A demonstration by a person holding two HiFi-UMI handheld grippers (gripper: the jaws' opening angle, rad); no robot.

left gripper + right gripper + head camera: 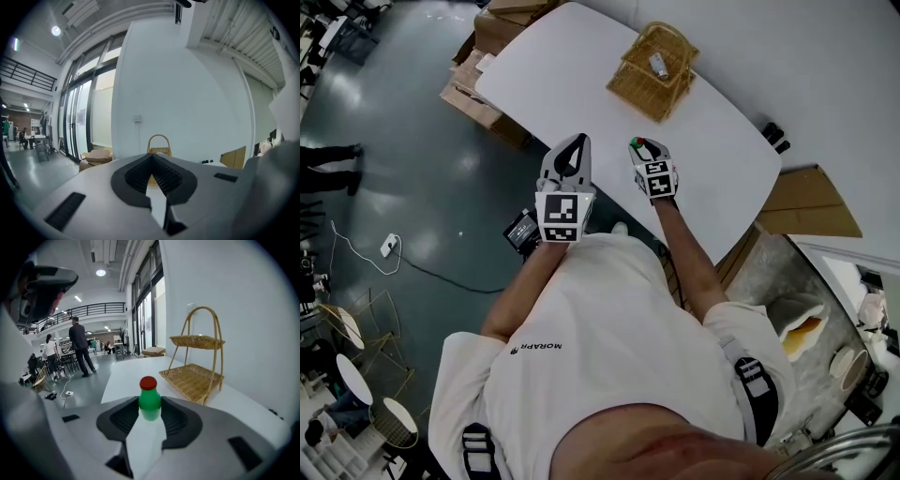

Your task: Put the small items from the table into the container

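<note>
The right gripper (pixel 150 414) is clamped on a small white plastic bottle with a green neck and red cap (pixel 149 398). The bottle stands upright, pinched at its shoulder, probably so that it will not tip on the way to the container. The left gripper (pixel 153 163) has its jaws together on nothing and seems merely parked alongside. Ahead lies the white oval worktop (pixel 126 376), with nothing showing between the bottle and the two-tier woven wicker basket with a hoop handle (pixel 192 379). I judge that only the handle and upper tray would crowd a drop. A small pale item (pixel 659 64) lies in the basket, and brown cardboard boxes (pixel 469 89) sit beyond.
</note>
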